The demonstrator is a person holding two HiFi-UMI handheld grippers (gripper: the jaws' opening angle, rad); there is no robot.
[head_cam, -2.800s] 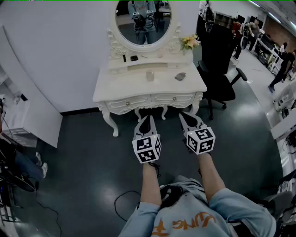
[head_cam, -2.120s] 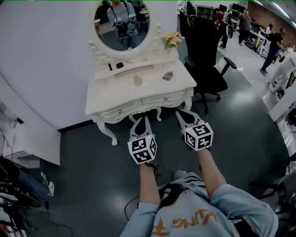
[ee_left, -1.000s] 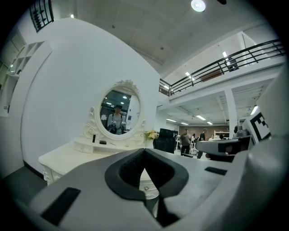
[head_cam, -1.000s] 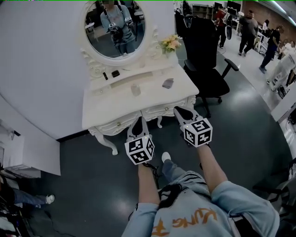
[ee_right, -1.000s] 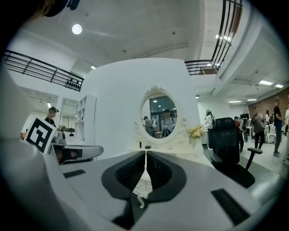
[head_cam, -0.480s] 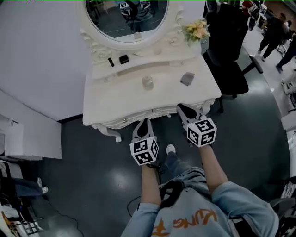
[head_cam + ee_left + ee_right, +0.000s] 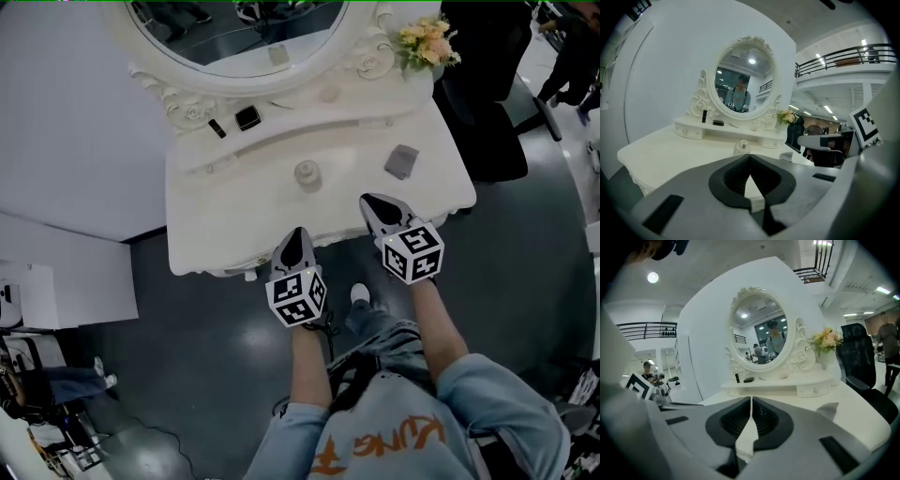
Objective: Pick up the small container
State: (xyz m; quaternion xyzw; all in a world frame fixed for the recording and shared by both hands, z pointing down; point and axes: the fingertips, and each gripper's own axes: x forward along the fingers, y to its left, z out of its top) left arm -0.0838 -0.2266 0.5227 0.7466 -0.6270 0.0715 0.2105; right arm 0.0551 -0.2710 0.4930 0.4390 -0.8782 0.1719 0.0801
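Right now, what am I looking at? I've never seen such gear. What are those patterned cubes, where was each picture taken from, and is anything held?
No robot: a person holds a tool in each hand, the left gripper and the right gripper. The patterned cubes are part of them. The wide picture comes from a camera on the person's head, looking down; the other two come from cameras riding on each gripper, looking along its jaws. Ahead stands a white dressing table with an oval mirror. On it are a small clear container, a grey object, flowers and small dark items on its shelf. Both pairs of jaws are shut, holding nothing.
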